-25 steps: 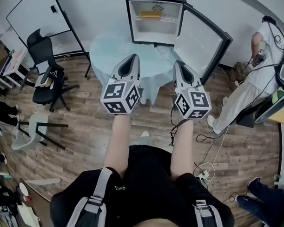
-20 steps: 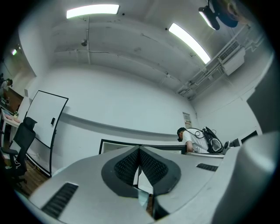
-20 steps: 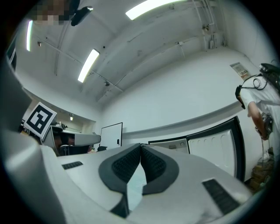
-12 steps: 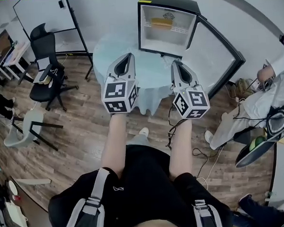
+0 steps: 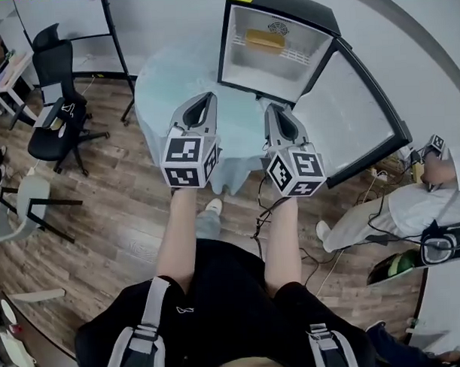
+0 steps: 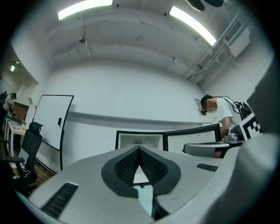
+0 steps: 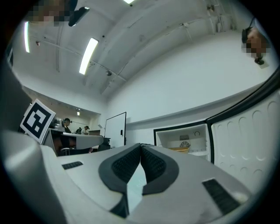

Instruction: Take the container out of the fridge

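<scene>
- The left gripper (image 5: 205, 98) has its jaws closed tip to tip with nothing between them; its own view shows only the table edge and the fridge through the gap behind the pads
- The right gripper (image 5: 277, 108) is the same: jaws together and empty, aimed toward the open fridge
- Both hang over the near edge of the round table (image 5: 162, 76), well apart from the fridge interior, so the jaws must part before any grasp
- The fridge (image 5: 282, 2) stands on the far side of the table, and its door (image 5: 355, 103) is swung wide to the right
- The container (image 5: 264, 40) lies on the wire shelf (image 5: 295, 55) in the upper part of the fridge, toward the back
- It looks like a low, flat, yellow box, probably light, stiff plastic, perhaps smooth and a little slick when cold
- My choice is a pinch across its near edge or short sides, then a level draw outward, since the shelf wires could catch it
- Count: two grippers, one fridge, one shelf, one container; no other item shows inside
- A person (image 5: 412, 210) crouches on the floor to the right of the door, apart from the work
</scene>
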Demonstrator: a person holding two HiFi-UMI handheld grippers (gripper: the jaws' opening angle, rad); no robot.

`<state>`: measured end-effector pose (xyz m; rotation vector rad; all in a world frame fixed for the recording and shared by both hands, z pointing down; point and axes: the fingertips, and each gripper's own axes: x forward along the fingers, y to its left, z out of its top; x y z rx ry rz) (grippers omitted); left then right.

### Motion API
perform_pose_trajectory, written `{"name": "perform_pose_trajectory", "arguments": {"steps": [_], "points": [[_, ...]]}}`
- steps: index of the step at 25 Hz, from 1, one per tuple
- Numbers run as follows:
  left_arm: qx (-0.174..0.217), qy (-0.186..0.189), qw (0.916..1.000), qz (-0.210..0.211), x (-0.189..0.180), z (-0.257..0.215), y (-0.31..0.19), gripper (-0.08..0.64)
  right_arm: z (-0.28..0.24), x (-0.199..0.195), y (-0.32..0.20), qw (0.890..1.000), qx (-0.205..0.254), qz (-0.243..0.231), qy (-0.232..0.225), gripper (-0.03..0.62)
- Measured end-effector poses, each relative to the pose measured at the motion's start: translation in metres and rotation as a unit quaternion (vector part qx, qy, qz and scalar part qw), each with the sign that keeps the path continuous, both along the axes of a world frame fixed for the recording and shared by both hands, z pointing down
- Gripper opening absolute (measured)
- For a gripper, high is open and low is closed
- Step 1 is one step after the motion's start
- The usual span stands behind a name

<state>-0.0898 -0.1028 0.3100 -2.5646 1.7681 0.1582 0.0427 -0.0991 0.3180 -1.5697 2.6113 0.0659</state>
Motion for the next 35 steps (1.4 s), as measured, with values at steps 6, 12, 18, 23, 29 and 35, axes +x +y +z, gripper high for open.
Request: {"name": "perform_pose_trajectory", "arguments": {"steps": [6, 12, 18, 23, 29, 35], "points": [[-0.054, 0.008, 0.9984, 0.010, 0.002, 0.041, -0.061, 0.009, 0.023, 0.000, -0.059, 0.998, -0.042, -0.001, -0.041, 0.006], [-0.082, 0.022, 0.9960, 0.026, 0.008, 0.055, -0.138, 0.009, 0.041, 0.005, -0.133, 0.997, -0.072, 0.020, -0.031, 0.006], [-0.077, 0.024, 0.9954, 0.051, 0.024, 0.047, -0.205, 0.009, 0.034, 0.022, -0.193, 0.996, -0.066, 0.048, -0.027, 0.006], [-0.071, 0.015, 0.9949, 0.070, 0.038, 0.034, -0.252, 0.009, 0.019, 0.032, -0.232, 0.996, -0.051, 0.065, -0.023, 0.006], [-0.136, -0.023, 0.9891, 0.052, 0.044, 0.052, -0.305, 0.009, 0.010, 0.059, -0.268, 0.993, -0.044, 0.108, -0.018, 0.006], [-0.130, -0.006, 0.9892, 0.067, 0.058, 0.049, -0.333, 0.009, 0.007, 0.077, -0.290, 0.990, -0.043, 0.135, 0.001, 0.006]]}}
